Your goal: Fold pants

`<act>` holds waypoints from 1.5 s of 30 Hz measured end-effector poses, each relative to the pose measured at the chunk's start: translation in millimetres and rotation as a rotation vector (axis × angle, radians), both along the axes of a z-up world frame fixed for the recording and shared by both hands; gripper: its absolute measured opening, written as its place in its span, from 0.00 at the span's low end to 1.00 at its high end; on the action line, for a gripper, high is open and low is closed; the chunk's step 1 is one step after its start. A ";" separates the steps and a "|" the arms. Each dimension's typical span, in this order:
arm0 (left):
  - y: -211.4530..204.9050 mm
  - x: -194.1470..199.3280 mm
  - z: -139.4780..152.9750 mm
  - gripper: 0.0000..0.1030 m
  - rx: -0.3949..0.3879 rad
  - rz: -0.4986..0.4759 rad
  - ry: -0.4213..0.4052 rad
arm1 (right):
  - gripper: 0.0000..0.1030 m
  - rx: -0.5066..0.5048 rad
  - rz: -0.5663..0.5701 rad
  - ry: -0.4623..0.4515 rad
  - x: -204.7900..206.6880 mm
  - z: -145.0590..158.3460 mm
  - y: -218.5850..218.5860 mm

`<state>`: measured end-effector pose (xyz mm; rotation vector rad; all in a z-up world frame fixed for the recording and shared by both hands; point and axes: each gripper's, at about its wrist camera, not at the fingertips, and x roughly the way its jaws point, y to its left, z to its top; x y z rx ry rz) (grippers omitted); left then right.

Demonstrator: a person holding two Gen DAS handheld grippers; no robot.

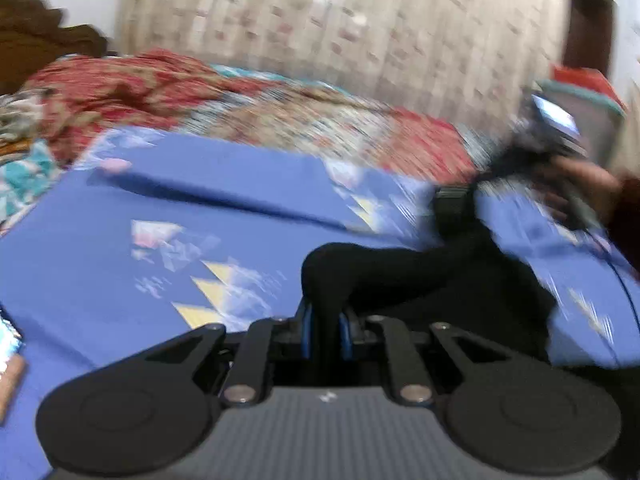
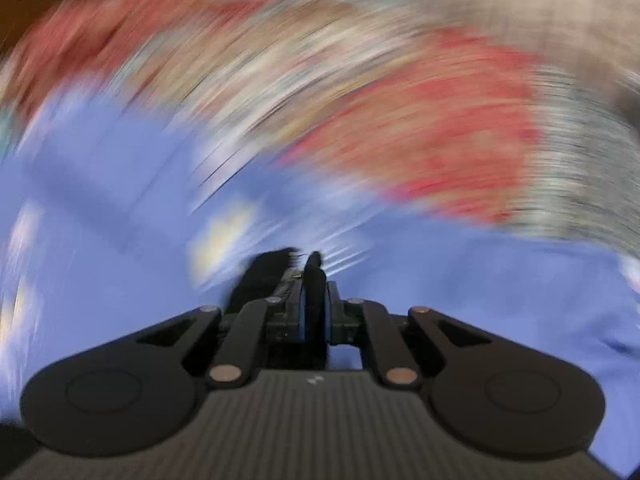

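Black pants (image 1: 420, 276) lie bunched on a blue bedsheet (image 1: 120, 264). My left gripper (image 1: 326, 320) is shut on a fold of the black cloth, which rises between its blue pads. In the left wrist view the right gripper (image 1: 452, 208) sits at the right, blurred, held by a hand (image 1: 580, 184), with its tip at the pants' far end. In the right wrist view, heavily blurred, my right gripper (image 2: 314, 304) is shut on a thin strip of the black pants (image 2: 314, 280).
A red patterned blanket (image 1: 160, 88) is heaped at the back of the bed, below a beige curtain (image 1: 340, 20). A dark wooden headboard (image 1: 36, 40) stands at the far left. Folded fabric (image 1: 580, 100) lies at the right.
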<state>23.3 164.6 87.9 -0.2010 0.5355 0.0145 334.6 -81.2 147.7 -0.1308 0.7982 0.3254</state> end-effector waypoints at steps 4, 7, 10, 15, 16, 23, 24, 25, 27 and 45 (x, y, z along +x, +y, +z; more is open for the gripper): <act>26.6 14.3 14.8 0.12 -0.027 0.116 -0.030 | 0.10 0.124 -0.423 -0.118 4.6 44.9 -135.3; 37.6 30.7 12.6 0.12 -0.030 0.186 0.002 | 0.10 0.128 -0.669 -0.154 -12.6 58.0 -223.6; 40.0 43.9 3.0 0.11 -0.100 0.193 0.061 | 0.10 0.155 -0.836 -0.139 -42.9 59.2 -289.8; 29.0 54.3 6.5 0.11 -0.093 0.204 0.028 | 0.10 0.242 -0.952 -0.135 -104.7 56.6 -346.4; 29.4 56.4 6.9 0.11 -0.097 0.201 0.023 | 0.10 0.263 -0.964 -0.128 -111.9 53.2 -354.0; 26.0 85.5 0.2 0.11 -0.081 0.218 0.068 | 0.11 0.418 -0.998 -0.110 -137.1 34.6 -390.0; 26.0 89.4 -3.7 0.11 -0.082 0.221 0.088 | 0.11 0.401 -0.996 -0.104 -139.8 29.4 -391.8; 25.9 91.1 -7.9 0.11 -0.092 0.221 0.106 | 0.12 0.367 -0.994 -0.090 -149.0 24.4 -393.5; 24.8 93.3 -14.0 0.11 -0.100 0.206 0.128 | 0.18 0.267 -0.987 -0.012 -157.6 -1.5 -392.4; 13.8 99.5 -16.5 0.11 -0.035 0.196 0.142 | 0.20 -0.075 -0.779 0.232 -59.5 -78.8 -359.2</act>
